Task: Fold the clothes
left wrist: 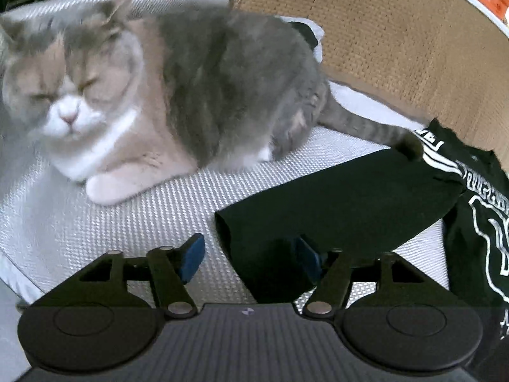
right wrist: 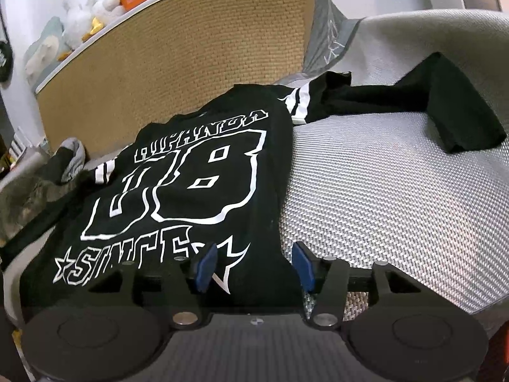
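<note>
Black T-shirt point(right wrist: 197, 172) with white block lettering lies spread on a woven grey-white mat point(right wrist: 397, 197), filling the centre and lower left of the right wrist frame. Its long axis runs from the lower left hem up toward the upper right, where the striped collar area bunches against a tan woven headboard point(right wrist: 178, 57). One sleeve point(right wrist: 445, 108) stretches off to the right edge. The shirt's bottom lettering is partly hidden behind the right gripper point(right wrist: 254, 267), and the top line of print is too distorted to read.

That gripper's blue pads stand well apart, straddling the shirt's lower right edge; whether either pad presses the cloth cannot be told.

In the left wrist frame, the left gripper point(left wrist: 251, 254) is also spread wide, and the other sleeve point(left wrist: 334, 203) lies between its fingers, pointing toward the lower left; its cuff covers part of the right pad. A grey-and-white cat point(left wrist: 159, 95), blurred, sits on the mat in the upper left, its tail tip resting on the sleeve.
</note>
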Motion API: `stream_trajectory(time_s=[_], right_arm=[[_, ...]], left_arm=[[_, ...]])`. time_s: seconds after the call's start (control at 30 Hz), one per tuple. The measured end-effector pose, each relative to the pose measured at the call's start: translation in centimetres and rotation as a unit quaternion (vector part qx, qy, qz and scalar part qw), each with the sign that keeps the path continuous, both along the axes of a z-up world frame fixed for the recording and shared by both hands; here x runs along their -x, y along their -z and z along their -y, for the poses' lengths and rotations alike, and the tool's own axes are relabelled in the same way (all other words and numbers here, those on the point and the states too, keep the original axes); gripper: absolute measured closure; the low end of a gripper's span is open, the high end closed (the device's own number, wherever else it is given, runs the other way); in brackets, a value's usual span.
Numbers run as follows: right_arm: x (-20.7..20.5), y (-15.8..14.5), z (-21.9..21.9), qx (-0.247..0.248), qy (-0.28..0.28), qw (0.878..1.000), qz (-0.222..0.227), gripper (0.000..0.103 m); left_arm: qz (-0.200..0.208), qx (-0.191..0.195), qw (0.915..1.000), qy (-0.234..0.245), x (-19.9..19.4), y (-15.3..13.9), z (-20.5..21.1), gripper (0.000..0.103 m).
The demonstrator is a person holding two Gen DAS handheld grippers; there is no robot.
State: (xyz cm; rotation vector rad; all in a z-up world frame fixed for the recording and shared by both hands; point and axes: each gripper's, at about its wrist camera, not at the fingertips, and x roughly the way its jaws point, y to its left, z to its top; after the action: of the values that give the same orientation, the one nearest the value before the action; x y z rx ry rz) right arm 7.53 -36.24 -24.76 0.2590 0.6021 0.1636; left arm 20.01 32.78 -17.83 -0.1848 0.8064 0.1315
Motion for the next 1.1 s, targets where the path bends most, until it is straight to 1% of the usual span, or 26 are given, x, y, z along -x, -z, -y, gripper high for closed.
stream_trajectory(time_s=[0.17, 0.23, 0.3, 0.4, 0.5, 0.53, 0.57, 0.67, 0.73, 0.8, 0.9, 1.0, 1.1], right_arm=[[0.1, -0.1, -0.1, 0.000, 0.001, 1.000, -0.001, 0.046], [-0.1, -0.2, -0.4, 0.007, 0.003, 1.000, -0.004, 0.045], [-0.1, -0.1, -0.7, 0.017, 0.000, 1.000, -0.002, 0.044], [0.3, 0.1, -0.5, 0.018, -0.009, 1.000, 0.005, 0.044], [0.2, 0.0, -0.5, 0.013, -0.005, 1.000, 0.003, 0.042], [0.1, 0.0, -0.7, 0.017, -0.004, 1.000, 0.002, 0.042], [-0.1, 0.0, -0.9, 0.021, -0.004, 1.000, 0.002, 0.040], [0.1, 0.1, -1.3, 0.035, -0.010, 0.999, 0.005, 0.038], [0.3, 0.2, -1.2, 0.036, -0.015, 0.999, 0.008, 0.038], [0.3, 0.1, -1.1, 0.032, -0.014, 0.999, 0.008, 0.038], [0.0, 0.0, -1.4, 0.036, -0.010, 0.999, 0.004, 0.035], [0.1, 0.0, -1.6, 0.047, -0.015, 0.999, 0.006, 0.035], [0.3, 0.0, -1.3, 0.040, -0.019, 0.999, 0.008, 0.035]], left_arm=[[0.001, 0.011, 0.9999, -0.002, 0.2, 1.1, -0.1, 0.032], [0.010, 0.006, 0.9999, -0.001, 0.2, 1.3, 0.1, 0.030], [0.014, 0.000, 0.9999, -0.002, 0.1, 1.4, 0.2, 0.030], [0.018, -0.012, 0.9998, -0.001, -0.3, 1.6, 0.4, 0.031], [0.018, -0.028, 0.9995, -0.002, -0.9, 1.8, 0.9, 0.040], [0.017, -0.033, 0.9993, -0.001, -1.2, 1.7, 1.2, 0.052], [0.017, -0.037, 0.9992, 0.001, -1.4, 1.5, 1.5, 0.068], [0.015, -0.050, 0.9986, 0.007, -2.1, 0.9, 2.5, 0.088], [0.016, -0.060, 0.9980, 0.012, -2.5, 0.4, 3.2, 0.091], [0.040, -0.067, 0.9967, 0.025, -2.8, -1.0, 4.2, 0.091], [0.066, -0.064, 0.9941, 0.058, -3.5, -3.5, 6.0, 0.091], [0.093, -0.059, 0.9899, 0.090, -4.4, -6.0, 8.2, 0.092], [0.120, -0.050, 0.9842, 0.120, -5.5, -8.7, 11.0, 0.092]])
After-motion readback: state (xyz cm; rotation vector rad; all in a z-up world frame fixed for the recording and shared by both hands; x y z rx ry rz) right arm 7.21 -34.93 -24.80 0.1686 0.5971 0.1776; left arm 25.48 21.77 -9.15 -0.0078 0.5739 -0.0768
